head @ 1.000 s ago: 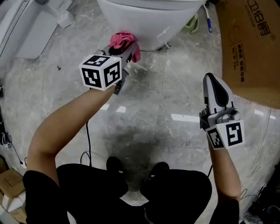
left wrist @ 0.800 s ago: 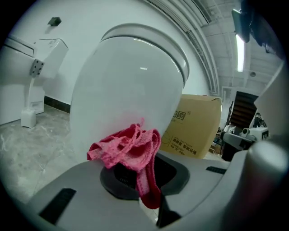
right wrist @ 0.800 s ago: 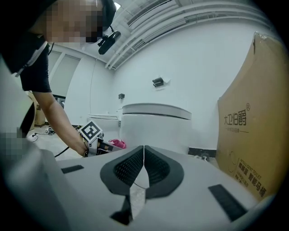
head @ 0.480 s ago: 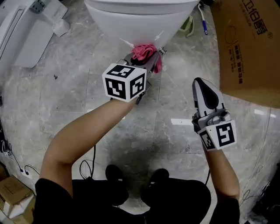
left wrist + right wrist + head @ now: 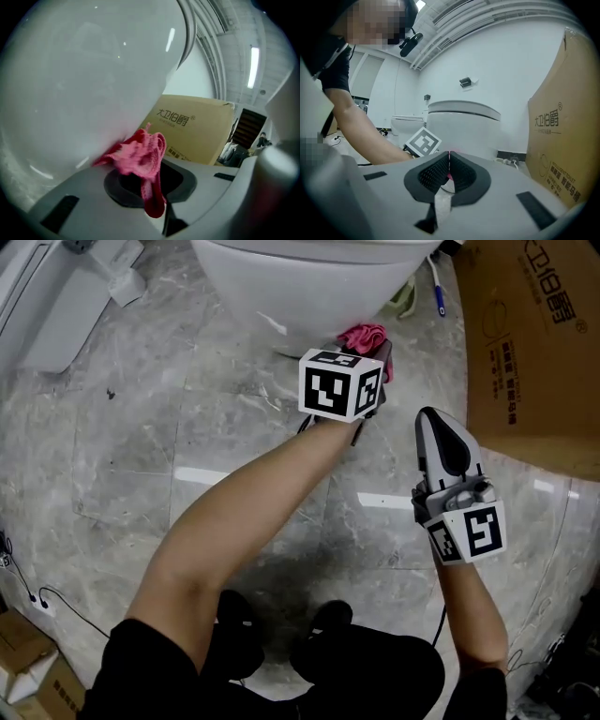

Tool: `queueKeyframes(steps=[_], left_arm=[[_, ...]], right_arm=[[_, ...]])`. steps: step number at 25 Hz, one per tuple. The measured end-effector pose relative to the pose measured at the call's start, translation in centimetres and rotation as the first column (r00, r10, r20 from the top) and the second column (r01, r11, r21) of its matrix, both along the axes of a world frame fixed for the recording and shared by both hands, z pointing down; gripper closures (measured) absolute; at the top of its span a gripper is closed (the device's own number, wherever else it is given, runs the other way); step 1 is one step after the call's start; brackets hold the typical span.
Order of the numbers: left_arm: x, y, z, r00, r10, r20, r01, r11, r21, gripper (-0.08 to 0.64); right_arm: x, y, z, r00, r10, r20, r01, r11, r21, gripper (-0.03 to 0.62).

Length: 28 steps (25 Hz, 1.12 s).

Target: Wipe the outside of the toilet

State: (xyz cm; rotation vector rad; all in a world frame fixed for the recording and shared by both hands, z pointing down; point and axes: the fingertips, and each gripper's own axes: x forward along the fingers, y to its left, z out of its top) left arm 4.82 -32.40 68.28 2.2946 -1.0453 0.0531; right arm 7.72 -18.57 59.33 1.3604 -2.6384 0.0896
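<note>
**A:** From overhead, what's new?

**B:** The left gripper [image 5: 364, 354] has swung across the front of the toilet [image 5: 309, 287]. A second ago it was at the bowl's left flank, half a second ago dead centre, and now it's round at the right side, low down near the floor [image 5: 141, 427]. The cloth [image 5: 363, 336] has gone with it.

**A:** So the wipe is running?

**B:** I'd say one sweep round the lower front is about finished. The upper bowl and the far side probably remain to be done. The right gripper [image 5: 442, 427] has hardly budged. It hangs over the floor beside the box [image 5: 534, 343], well apart from the toilet.

**A:** And the left gripper's own view?

**B:** The left gripper [image 5: 145, 183] is pinching the cloth [image 5: 140, 157]. A pink bunch sticks up past the tips and a tail droops down between them. The bunch's left edge lies against the toilet [image 5: 79, 84], which fills the upper left of that view. The box [image 5: 192, 129] sits behind.

**A:** Touching for certain?

**B:** It looks pressed on, though I can't say how firmly.

**A:** The right gripper's view?

**B:** The right gripper [image 5: 448, 171] is pressed together with nothing held. It looks at the toilet [image 5: 461, 126] from a distance. The left one's cube [image 5: 423, 142] shows low against the bowl, with the arm reaching in from the left. The cloth is mostly hidden here, bar a sliver of pink past the tips.
</note>
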Motion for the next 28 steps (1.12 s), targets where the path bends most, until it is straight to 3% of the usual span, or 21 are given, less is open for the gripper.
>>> queueKeyframes(steps=[2, 4, 6, 7, 9, 12, 17, 19, 21, 25, 28], left_arm=[[0.6, 1.3, -1.0, 0.996, 0.083, -0.030, -0.082, 0.996, 0.045, 0.500], [0.0, 3.9, -2.0, 0.976, 0.216, -0.010, -0.214, 0.970, 0.115, 0.500], [-2.6, 6.7, -2.3, 0.950, 0.312, 0.001, -0.310, 0.943, 0.124, 0.500], [-4.9, 7.7, -2.4, 0.945, 0.327, 0.000, -0.325, 0.940, 0.108, 0.500], [-10.3, 8.7, -2.5, 0.946, 0.323, 0.035, -0.324, 0.941, 0.093, 0.500], [-18.3, 8.4, -2.0, 0.938, 0.280, 0.206, -0.311, 0.941, 0.137, 0.500], [-27.9, 4.3, 0.9, 0.873, 0.143, 0.466, -0.247, 0.954, 0.172, 0.500], [-29.2, 2.5, 2.0, 0.843, 0.124, 0.524, -0.251, 0.951, 0.179, 0.500], [-29.3, 0.8, 3.0, 0.831, 0.119, 0.544, -0.256, 0.949, 0.184, 0.500], [-27.9, -2.4, 2.8, 0.852, 0.105, 0.513, -0.241, 0.949, 0.205, 0.500], [-26.9, -3.0, 2.3, 0.852, 0.117, 0.511, -0.258, 0.942, 0.215, 0.500]], right_arm=[[-0.4, 0.1, -0.2, 1.000, -0.011, -0.009, 0.011, 1.000, -0.001, 0.560], [-0.9, 0.2, -0.6, 0.999, -0.029, -0.021, 0.029, 1.000, 0.003, 0.560], [-1.2, 0.2, -1.1, 0.999, -0.041, -0.025, 0.042, 0.999, 0.010, 0.560], [-1.3, 0.1, -1.3, 0.999, -0.046, -0.025, 0.046, 0.999, 0.015, 0.560], [-1.5, -0.2, -1.7, 0.998, -0.054, -0.032, 0.055, 0.998, 0.031, 0.560], [-1.4, -0.8, -1.8, 0.998, -0.052, -0.040, 0.053, 0.998, 0.045, 0.560], [-1.6, -1.7, -1.7, 0.998, -0.044, -0.039, 0.046, 0.997, 0.056, 0.560], [-2.1, -1.8, -2.0, 0.998, -0.055, -0.032, 0.057, 0.996, 0.065, 0.560], [-2.8, -1.9, -2.3, 0.997, -0.070, -0.014, 0.071, 0.995, 0.069, 0.560], [-4.1, -1.5, -2.0, 0.995, -0.096, -0.005, 0.096, 0.993, 0.070, 0.560], [-4.2, -1.0, -1.3, 0.994, -0.108, -0.008, 0.108, 0.992, 0.060, 0.560]])
